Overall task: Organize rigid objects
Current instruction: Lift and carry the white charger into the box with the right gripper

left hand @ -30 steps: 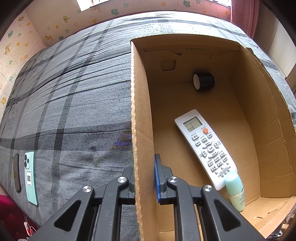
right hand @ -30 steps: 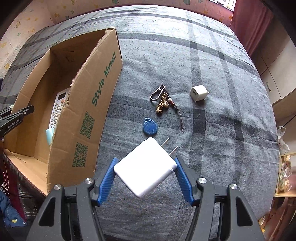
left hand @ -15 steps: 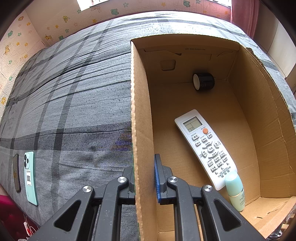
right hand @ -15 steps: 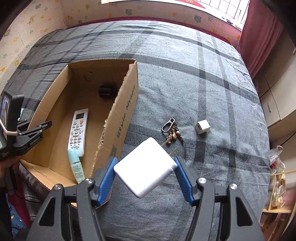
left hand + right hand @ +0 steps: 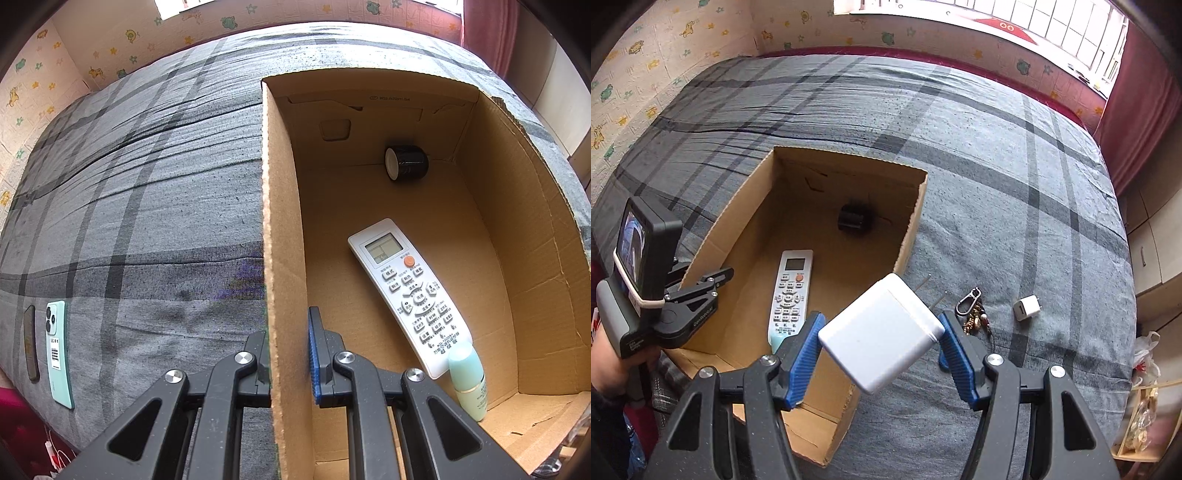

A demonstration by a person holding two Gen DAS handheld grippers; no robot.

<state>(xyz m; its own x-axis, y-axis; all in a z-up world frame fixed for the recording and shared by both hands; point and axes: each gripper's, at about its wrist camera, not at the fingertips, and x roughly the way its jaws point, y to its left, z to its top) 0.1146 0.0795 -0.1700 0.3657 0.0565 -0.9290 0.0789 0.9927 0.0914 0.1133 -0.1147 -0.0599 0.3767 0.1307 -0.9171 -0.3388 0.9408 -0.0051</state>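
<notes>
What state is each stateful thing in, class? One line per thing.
cardboard box: open-topped, wall clamped.
left gripper: shut on box wall.
right gripper: shut on white charger.
white charger: held, tilted, prongs out.
remote: flat in box.
small bottle: lying in box.

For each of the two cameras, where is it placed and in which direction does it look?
Left wrist: sits on the left gripper, looking steeply down at the brown cardboard box; its fingers clamp the box wall.
Right wrist: sits on the right gripper, looking down over the grey checked bed; its fingers hold a white square charger; a hand shows.
Shared: the box, the white remote control and the black cylinder.
</notes>
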